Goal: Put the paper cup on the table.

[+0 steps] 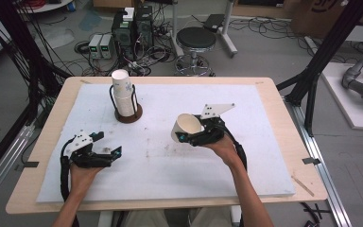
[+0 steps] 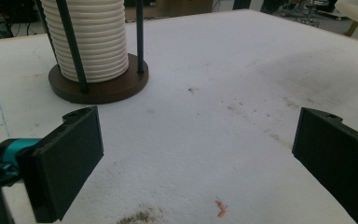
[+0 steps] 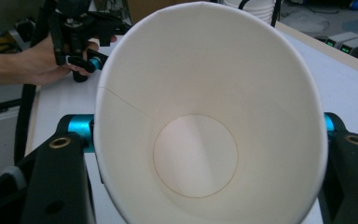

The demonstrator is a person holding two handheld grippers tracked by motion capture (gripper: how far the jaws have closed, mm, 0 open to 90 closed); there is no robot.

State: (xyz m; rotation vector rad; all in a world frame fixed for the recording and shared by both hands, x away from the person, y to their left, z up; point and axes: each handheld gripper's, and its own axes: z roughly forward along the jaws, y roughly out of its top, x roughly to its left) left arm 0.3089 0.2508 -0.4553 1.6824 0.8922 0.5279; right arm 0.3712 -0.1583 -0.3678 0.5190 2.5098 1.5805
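right tool [image 1: 185, 137] clamped on a white paper cup [image 1: 186, 126] above the table, left tool [image 1: 108, 144] wide open, empty

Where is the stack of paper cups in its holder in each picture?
High view: stack of cups stands upper left of middle, on the white mat.
Left gripper view: top left corner, on its brown base.
Right gripper view: a sliver at the top edge, behind the held cup.
Shared landmark: the white mat.
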